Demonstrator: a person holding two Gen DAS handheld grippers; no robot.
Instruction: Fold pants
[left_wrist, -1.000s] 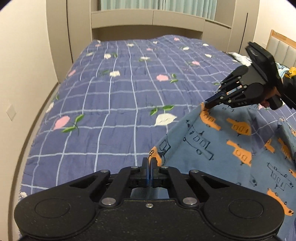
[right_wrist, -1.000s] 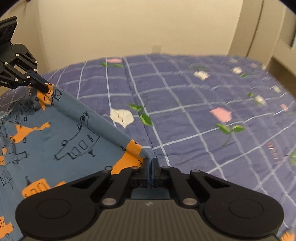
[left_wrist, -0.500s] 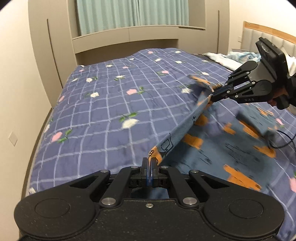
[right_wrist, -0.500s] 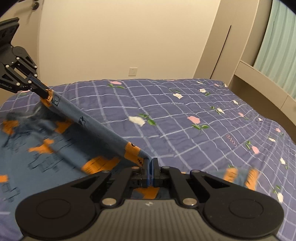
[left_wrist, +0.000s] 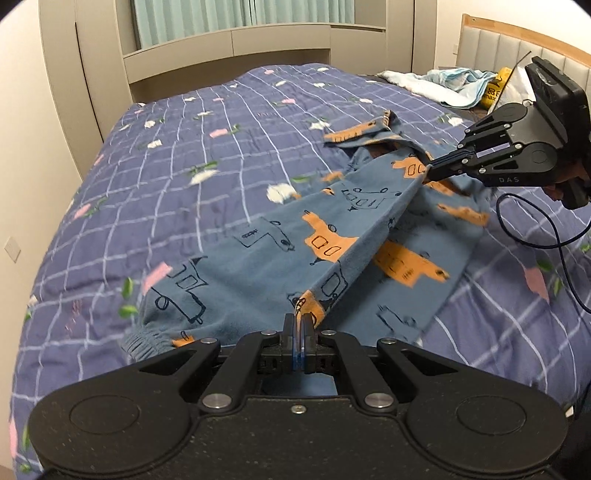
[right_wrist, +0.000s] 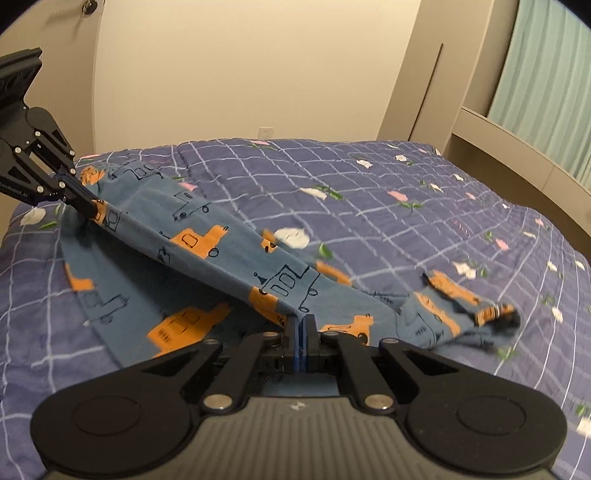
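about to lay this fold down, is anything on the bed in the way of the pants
Nothing visible. Both grippers, left and right, grip the pants, and the quilt around them is bare; the clothes pile sits far off.

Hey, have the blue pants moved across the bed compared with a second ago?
Yes. The pants, pinched by the left gripper and right gripper, have swung away from the plain wall, toward the headboard end of the quilt.
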